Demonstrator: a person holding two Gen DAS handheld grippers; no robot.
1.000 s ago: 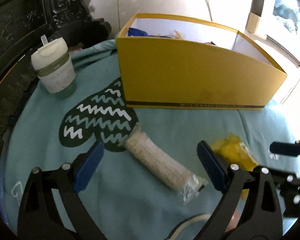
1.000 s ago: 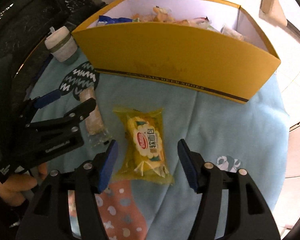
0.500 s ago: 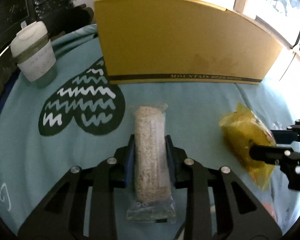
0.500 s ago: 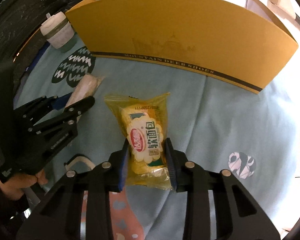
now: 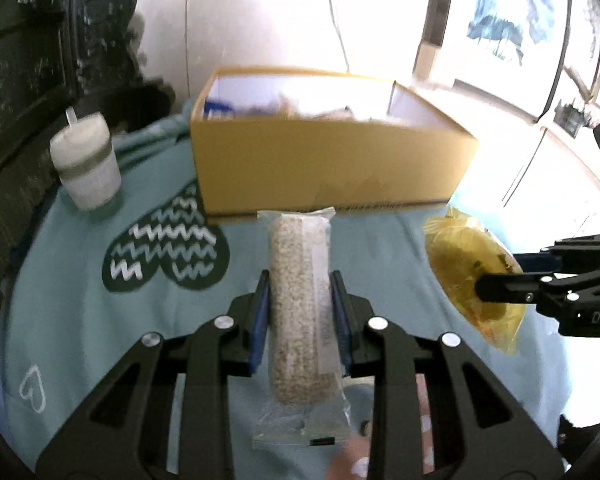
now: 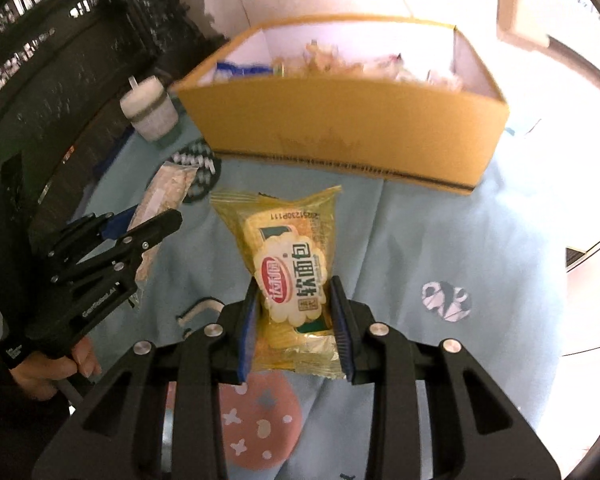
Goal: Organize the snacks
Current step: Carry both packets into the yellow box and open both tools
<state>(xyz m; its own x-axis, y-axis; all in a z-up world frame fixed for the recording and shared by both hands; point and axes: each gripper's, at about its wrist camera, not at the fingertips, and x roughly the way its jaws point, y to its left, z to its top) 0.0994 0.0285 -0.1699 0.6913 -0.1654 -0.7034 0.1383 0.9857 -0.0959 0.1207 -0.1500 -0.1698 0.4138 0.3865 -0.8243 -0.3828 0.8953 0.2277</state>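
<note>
Left gripper pinching one clear-wrapped grain bar, long axis toward 12 o'clock, far end at yellow box. Right gripper pinching one yellow bread packet, long axis toward 12, tilted slightly to 11. One open box at 12, snacks inside, blurred. One lidded cup at 10 o'clock. Teal cloth underneath. Nothing between packets and box.

Yellow box; teal cloth; yellow packet.
</note>
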